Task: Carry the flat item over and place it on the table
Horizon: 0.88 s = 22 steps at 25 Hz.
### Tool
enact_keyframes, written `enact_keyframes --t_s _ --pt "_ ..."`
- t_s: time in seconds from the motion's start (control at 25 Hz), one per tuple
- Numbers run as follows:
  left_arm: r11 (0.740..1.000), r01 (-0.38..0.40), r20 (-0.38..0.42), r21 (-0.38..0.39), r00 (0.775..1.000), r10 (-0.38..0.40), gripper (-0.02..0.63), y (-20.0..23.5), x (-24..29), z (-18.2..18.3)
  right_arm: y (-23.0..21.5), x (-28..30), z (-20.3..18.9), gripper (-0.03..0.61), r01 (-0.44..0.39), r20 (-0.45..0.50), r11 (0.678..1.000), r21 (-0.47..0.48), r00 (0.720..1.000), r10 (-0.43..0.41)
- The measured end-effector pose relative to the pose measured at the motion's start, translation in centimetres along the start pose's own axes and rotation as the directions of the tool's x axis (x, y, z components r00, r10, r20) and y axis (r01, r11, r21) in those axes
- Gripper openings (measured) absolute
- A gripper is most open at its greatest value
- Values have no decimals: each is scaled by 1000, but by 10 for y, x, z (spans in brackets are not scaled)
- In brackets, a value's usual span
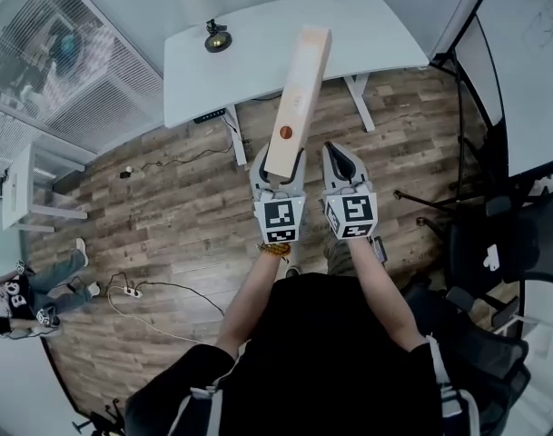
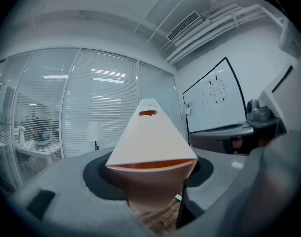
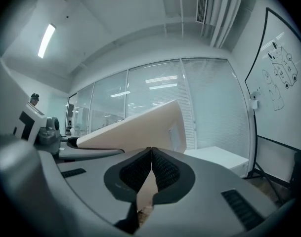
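wood-plank floor [image 1: 167, 216] over most of the head view, with the white table [image 1: 258, 62] across the upper centre and a small dark object [image 1: 217, 39] on it toward upper left. below the table's near edge, the flat item [image 1: 299, 94], a long pale box, gripped at its near end by the left gripper [image 1: 278, 163]. long axis running up the frame, leaning slightly right, far end overlapping the tabletop in the picture. right gripper [image 1: 341, 163] just beside on the right, apart from the box.

left gripper view: jaws clamped on the box's near end, box tapering away up the centre of the frame, orange spot near its far tip. glass wall [image 2: 91, 107] behind at left, whiteboard [image 2: 212, 100] at right.

right gripper view: jaws pressed together, pads meeting, nothing between. box visible beyond them, centre left.

by the look of it: carried, not yet set down. table straight ahead along the box's own length, so probably a matter of reaching forward, lowering the far end and laying it flat. left gripper alone bearing it, right one free alongside.
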<state>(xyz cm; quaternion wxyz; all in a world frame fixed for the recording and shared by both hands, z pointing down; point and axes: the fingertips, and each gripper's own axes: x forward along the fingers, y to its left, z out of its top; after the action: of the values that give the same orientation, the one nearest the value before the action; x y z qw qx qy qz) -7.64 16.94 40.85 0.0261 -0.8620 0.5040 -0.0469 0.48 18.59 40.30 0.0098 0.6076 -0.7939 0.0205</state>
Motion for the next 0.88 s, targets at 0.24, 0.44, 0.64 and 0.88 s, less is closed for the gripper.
enact_keyframes --t_s 0.24,0.44,0.64,0.88 --pt "999 -41 -9 0 999 41 272 -12 98 15 -66 57 11 9 -57 9 997 55 998 57" --pt "997 -78 -24 15 997 78 272 -15 158 23 -120 95 7 9 -69 -10 993 97 997 71" --pt "992 -121 -57 21 991 122 272 -11 197 14 -163 123 -12 9 -67 -47 988 136 996 74" --pt "987 -158 -43 21 986 159 272 22 255 4 -176 185 -30 9 -119 -61 986 114 990 127"
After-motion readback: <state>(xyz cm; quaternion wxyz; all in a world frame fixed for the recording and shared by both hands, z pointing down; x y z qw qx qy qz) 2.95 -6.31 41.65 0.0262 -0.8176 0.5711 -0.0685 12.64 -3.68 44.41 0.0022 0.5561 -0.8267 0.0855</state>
